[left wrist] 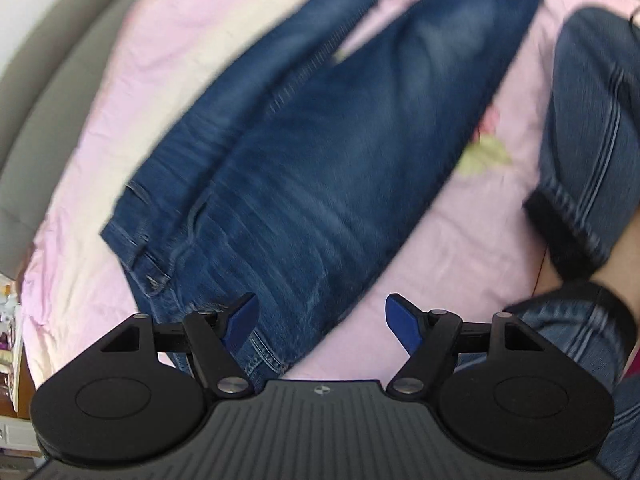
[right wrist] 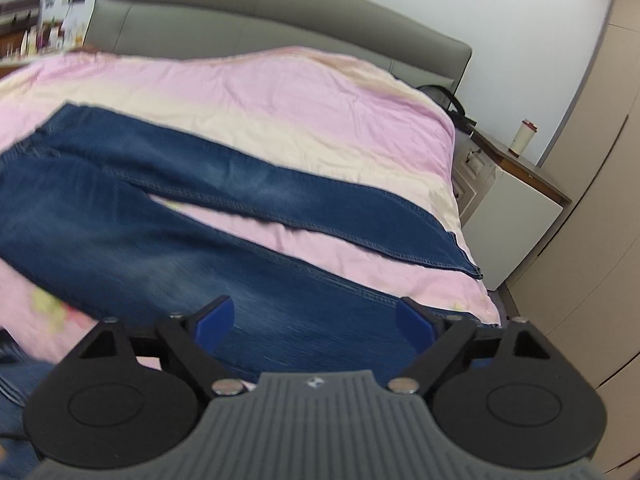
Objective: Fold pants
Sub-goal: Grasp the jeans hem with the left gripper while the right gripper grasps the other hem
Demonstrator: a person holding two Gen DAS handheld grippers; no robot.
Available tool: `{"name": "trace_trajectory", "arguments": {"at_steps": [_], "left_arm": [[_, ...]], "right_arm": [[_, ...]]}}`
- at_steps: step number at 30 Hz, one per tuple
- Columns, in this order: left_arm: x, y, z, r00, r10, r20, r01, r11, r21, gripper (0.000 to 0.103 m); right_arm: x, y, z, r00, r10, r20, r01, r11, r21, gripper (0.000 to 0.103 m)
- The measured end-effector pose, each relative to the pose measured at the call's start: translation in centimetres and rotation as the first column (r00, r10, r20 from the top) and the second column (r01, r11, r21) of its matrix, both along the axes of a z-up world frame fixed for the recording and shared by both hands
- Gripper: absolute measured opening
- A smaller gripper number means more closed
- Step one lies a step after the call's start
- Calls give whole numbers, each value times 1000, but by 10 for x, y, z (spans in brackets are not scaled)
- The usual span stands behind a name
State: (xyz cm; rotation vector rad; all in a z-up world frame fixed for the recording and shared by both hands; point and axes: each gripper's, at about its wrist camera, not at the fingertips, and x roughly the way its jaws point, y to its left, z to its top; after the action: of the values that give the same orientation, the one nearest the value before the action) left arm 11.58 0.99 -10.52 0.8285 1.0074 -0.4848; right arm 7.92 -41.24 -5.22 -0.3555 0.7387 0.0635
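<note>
- Jeans (left wrist: pixel 304 168) lie flat on the bed's pink-and-cream quilt (right wrist: pixel 280 92), legs spread in a narrow V; waistband end toward the left gripper, hems toward the far right edge of the bed. Laid out full length, presumably so the legs can be brought together first.
- No fold visible yet; judged to be the opening step.
- Left gripper (left wrist: pixel 320 320): fingers spread wide, holding nothing. It hangs over the waistband corner and hip edge of the jeans. Whether the left blue pad touches the denim cannot be told; view is motion-blurred.
- Right gripper (right wrist: pixel 316 320): fingers spread wide, empty, straddling the near leg (right wrist: pixel 248 280) above the cloth. Contact cannot be told.
- Far leg (right wrist: pixel 280 200) runs diagonally to its hem near the bed's corner, apart from the near leg, with a strip of quilt showing between them.
- Placement reads as one gripper per end of the same side: waist on the left, lower leg on the right, so the near leg can be lifted evenly and laid over the far one.
- Denim looks heavy and stiff; a shallow pinch may slip, so a deep bite on seam or hem is advisable.
- Grey headboard (right wrist: pixel 280 20) and nightstand (right wrist: pixel 516 196) stand beyond the quilt, well apart from the work.
</note>
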Motion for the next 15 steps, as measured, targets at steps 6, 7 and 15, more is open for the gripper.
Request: {"name": "trace_trajectory", "arguments": {"at_steps": [6,7,15], "left_arm": [[33,-12,-56,987,-36,-155,63,983,172,85],[36,-13,-64,984,-35,-172,70,977,203,85],[44,-25,-110,983,-44,-176,112,909,401,88]], "right_arm": [[26,-51,-43,994,39,-97,-48,994,-98,76],[29,-59,-51,992,52,-115,-66,990,-124,76],[45,-112,-112,966,78,-244,-159,930,-330,76]]}}
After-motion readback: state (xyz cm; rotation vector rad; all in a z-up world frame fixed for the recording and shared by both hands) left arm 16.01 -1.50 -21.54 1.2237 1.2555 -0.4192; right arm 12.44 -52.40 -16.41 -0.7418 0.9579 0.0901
